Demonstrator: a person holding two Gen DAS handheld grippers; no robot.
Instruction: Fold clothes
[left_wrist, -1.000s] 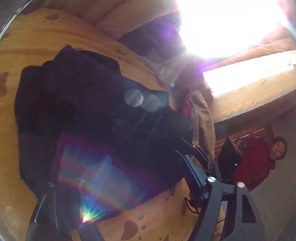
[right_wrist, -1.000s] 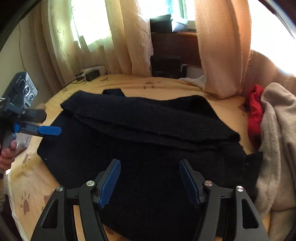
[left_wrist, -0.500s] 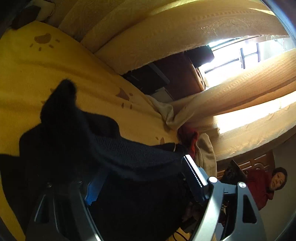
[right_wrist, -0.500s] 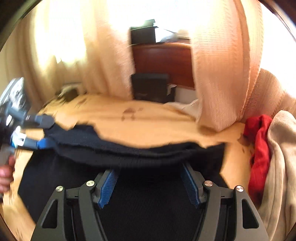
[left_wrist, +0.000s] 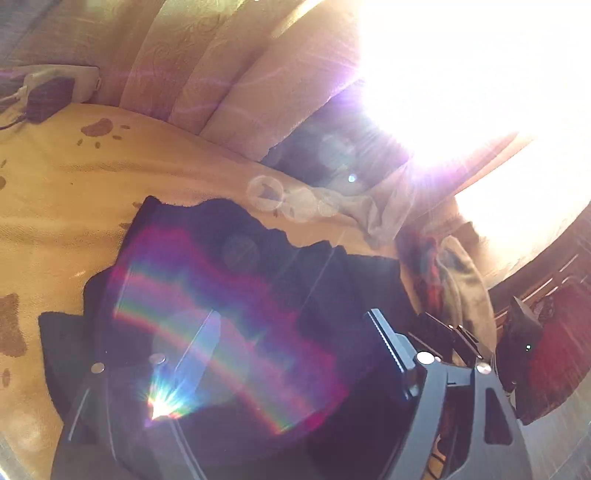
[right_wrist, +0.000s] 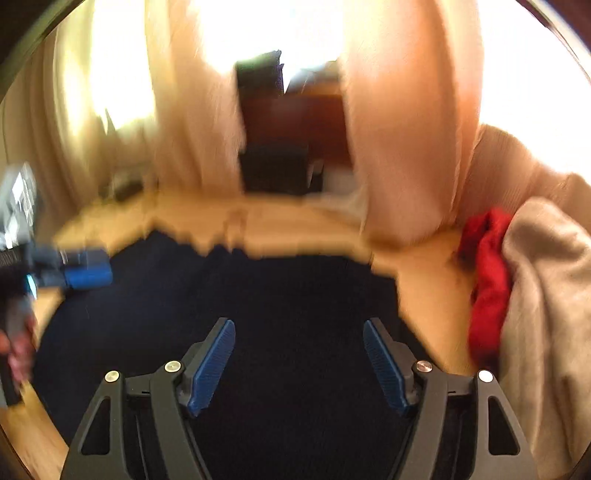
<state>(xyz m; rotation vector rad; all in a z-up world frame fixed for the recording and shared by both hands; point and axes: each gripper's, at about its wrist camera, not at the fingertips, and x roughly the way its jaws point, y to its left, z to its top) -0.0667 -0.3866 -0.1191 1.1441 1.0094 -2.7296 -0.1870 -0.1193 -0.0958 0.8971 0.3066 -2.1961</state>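
Black sweater (right_wrist: 258, 314) flat | red cloth (right_wrist: 487, 280), beige blanket (right_wrist: 546, 295) beside | both jaws wide apart, empty

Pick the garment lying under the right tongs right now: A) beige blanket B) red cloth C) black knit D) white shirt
C: in the right wrist view the open right tongs hang over the black knit spread on the yellow bed cover, with nothing between the fingers; the red cloth and beige blanket sit off to the right.
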